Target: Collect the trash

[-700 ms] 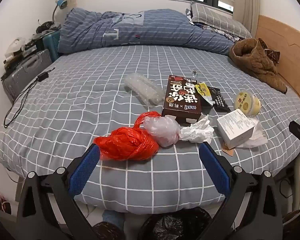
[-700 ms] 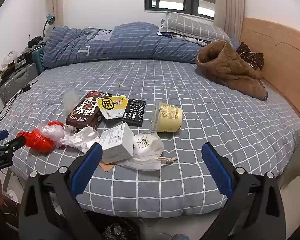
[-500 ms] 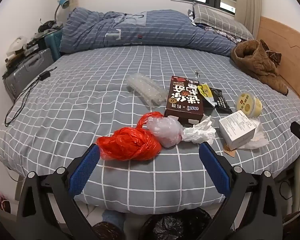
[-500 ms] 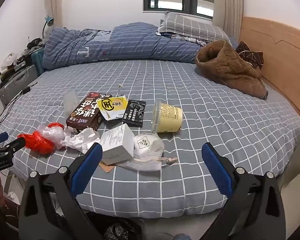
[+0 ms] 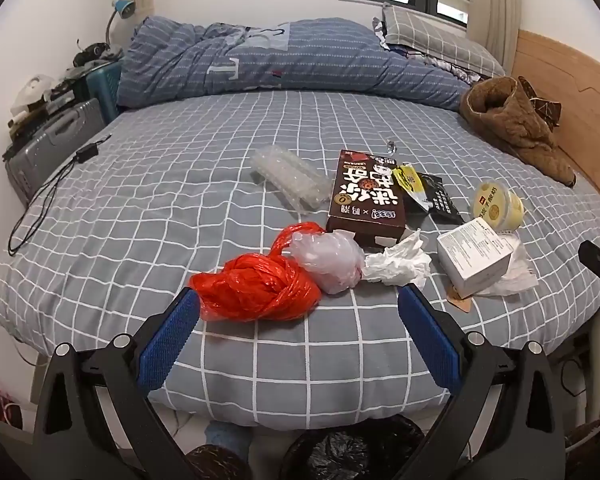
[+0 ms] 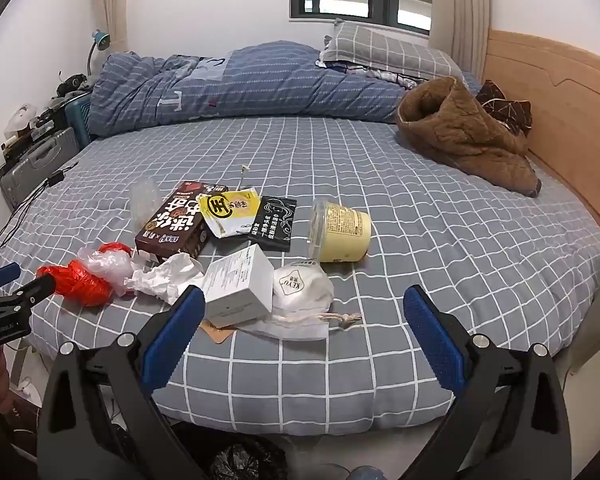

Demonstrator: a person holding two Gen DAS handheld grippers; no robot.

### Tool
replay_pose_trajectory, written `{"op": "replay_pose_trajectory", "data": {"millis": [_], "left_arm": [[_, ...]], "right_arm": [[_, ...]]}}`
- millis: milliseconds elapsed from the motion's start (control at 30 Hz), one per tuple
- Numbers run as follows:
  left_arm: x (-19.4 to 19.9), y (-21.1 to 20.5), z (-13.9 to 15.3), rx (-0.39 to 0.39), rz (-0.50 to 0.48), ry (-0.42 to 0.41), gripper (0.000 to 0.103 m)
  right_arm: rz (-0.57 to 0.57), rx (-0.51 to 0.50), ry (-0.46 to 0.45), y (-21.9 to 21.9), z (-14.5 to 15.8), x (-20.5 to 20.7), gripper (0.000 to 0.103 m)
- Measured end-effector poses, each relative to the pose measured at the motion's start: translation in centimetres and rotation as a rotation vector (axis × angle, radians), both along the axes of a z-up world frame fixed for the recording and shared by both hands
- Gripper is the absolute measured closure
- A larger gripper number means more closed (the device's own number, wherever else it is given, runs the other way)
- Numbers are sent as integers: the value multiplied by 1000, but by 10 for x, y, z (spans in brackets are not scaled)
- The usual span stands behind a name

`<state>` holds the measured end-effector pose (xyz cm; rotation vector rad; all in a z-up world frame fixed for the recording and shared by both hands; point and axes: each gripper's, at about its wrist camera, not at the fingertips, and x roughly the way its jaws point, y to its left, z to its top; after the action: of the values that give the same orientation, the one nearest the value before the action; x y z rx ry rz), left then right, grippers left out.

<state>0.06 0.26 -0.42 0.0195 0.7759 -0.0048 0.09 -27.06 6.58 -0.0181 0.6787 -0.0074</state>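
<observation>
While both grippers, left gripper (image 5: pixel 298 332) and right gripper (image 6: pixel 302 334), hover with fingers spread wide and empty, trash lies near the bed's (image 5: pixel 148 184) edge: red bag (image 5: pixel 256 290), tissue (image 5: pixel 396 264), white box (image 6: pixel 240 286).

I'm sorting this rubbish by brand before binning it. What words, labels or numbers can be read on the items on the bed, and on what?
"KEYU": on the white face mask.
"王": in the black circle on the yellow snack sachet.
Large white Chinese characters, upside down to the camera, on the dark brown cardboard box: not legible with certainty.
Print on the black sachet, pale yellow plastic cup and white cardboard box: too small to read.
</observation>
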Motion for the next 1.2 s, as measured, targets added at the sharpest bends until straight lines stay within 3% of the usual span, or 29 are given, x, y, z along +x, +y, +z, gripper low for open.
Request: {"op": "replay_pose_trajectory", "data": {"millis": [1200], "left_arm": [[0,0,0,15,9,0,6]], "right_arm": [[-3,6,5,1,2,0,7]]}}
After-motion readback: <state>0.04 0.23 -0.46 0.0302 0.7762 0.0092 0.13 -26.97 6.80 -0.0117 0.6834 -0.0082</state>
